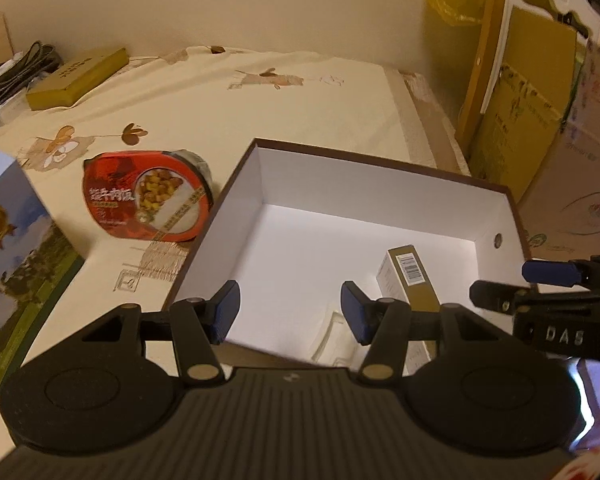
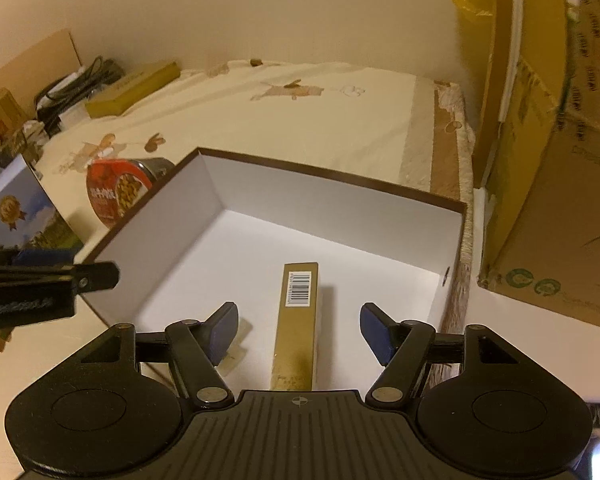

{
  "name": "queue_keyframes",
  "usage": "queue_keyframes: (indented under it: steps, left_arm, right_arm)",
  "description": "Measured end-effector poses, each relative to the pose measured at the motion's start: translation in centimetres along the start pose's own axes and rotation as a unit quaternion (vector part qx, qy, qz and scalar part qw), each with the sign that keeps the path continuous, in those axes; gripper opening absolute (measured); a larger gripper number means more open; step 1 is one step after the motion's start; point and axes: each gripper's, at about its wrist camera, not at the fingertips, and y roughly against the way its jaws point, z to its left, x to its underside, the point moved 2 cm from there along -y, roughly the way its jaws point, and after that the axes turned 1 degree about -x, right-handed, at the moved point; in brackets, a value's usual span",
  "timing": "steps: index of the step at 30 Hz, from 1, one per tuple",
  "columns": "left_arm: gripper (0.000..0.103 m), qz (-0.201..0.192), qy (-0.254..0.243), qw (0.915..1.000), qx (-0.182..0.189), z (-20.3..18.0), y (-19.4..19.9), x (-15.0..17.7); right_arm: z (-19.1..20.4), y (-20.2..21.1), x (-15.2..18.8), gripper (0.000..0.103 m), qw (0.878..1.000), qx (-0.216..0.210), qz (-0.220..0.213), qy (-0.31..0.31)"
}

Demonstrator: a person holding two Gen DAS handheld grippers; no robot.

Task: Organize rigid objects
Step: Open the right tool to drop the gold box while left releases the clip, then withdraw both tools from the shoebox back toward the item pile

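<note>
Nearest the cameras, above the near edge of the open box point(image 2: 260, 196), both claws stand with jaws apart and nothing between the pads: the right gripper point(image 2: 298, 332) straddles the slim gold carton point(image 2: 298, 312) without touching it, and the left gripper point(image 1: 290, 312) hangs empty over the white floor. One carton lies flat inside, near the right wall, probably laid lengthwise to leave room. A clear flat piece point(image 1: 332, 336) beside it is too faint to name. Beyond, on the printed cloth point(image 1: 260, 112), three things wait outside: one red meal bowl point(image 1: 148, 200) beside the box, one picture box point(image 1: 8, 240), one gold case point(image 1: 76, 76) farthest off
</note>
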Motion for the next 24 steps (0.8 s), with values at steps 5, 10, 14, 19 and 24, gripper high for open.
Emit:
queue_keyframes:
  steps: [5, 10, 14, 19, 24]
  left_arm:
    - [0.051, -0.007, 0.014, 0.9999, -0.006, 1.7, 3.2, 1.8]
    - [0.051, -0.005, 0.035, 0.9991, -0.024, 3.7, 6.5, 4.1]
    - [0.051, -0.007, 0.053, 0.9978, -0.04, 5.2, 8.8, 6.2]
    - [0.051, -0.001, 0.078, 0.9956, -0.051, 6.6, 11.1, 8.9]
    - [0.051, 0.01, 0.103, 0.993, -0.058, 7.7, 12.7, 11.9]
  right_arm:
    - [0.5, 2.9, 0.4, 0.065, 1.0, -0.013, -0.024, -0.013]
    - [0.8, 5.2, 1.2, 0.065, 0.999, -0.021, -0.037, -0.018]
    - [1.3, 6.9, 2.6, 0.065, 0.998, -0.026, -0.056, -0.018]
    - [2.3, 8.8, 4.5, 0.065, 0.996, -0.054, -0.06, -0.032]
    - [3.5, 9.6, 6.6, 0.065, 0.997, -0.059, -0.041, -0.029]
